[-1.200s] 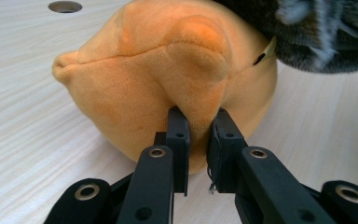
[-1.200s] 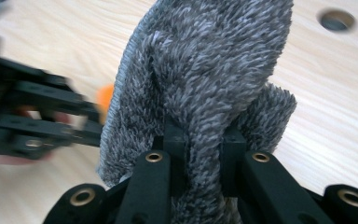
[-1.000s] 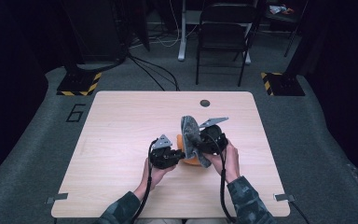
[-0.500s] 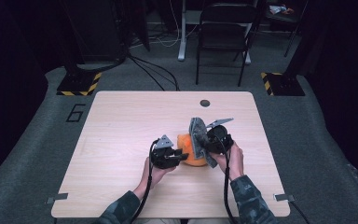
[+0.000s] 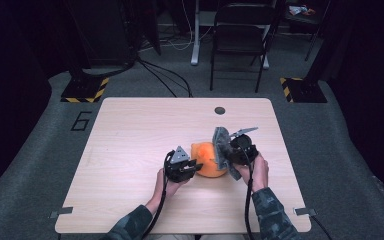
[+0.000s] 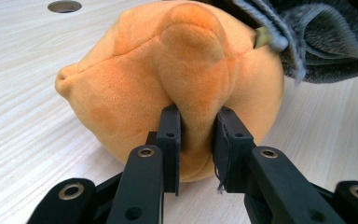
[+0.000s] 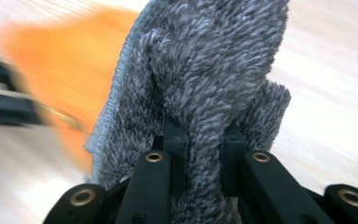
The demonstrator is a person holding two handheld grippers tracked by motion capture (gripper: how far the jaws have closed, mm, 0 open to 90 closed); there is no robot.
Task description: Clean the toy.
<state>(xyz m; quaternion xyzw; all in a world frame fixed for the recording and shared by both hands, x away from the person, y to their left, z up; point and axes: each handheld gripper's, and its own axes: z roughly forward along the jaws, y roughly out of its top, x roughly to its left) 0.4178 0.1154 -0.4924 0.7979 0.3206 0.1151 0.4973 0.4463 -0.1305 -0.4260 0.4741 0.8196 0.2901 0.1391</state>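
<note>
An orange plush toy (image 5: 209,161) lies on the wooden table (image 5: 130,150), right of centre. My left gripper (image 5: 192,165) meets it from the left. In the left gripper view a raised fold of the plush (image 6: 177,70) sits pinched between the pads of my left gripper (image 6: 196,116), whose jaws have just been closing on it. My right gripper (image 5: 233,152) is shut on a grey fuzzy cloth (image 5: 222,146), which stands upright against the plush's right side. In the right gripper view the cloth (image 7: 205,60) rises from between the jaws of that gripper (image 7: 204,133), with the plush (image 7: 74,60) blurred behind it.
A round cable hole (image 5: 220,110) sits near the table's far edge. Beyond the table stand a black chair (image 5: 240,40) and a stand base with yellow-black tape (image 5: 85,90). The left half of the tabletop is bare wood.
My right gripper has carried the grey cloth to the right and a little down, uncovering more of the orange plush. The left hand has stayed where it was.
</note>
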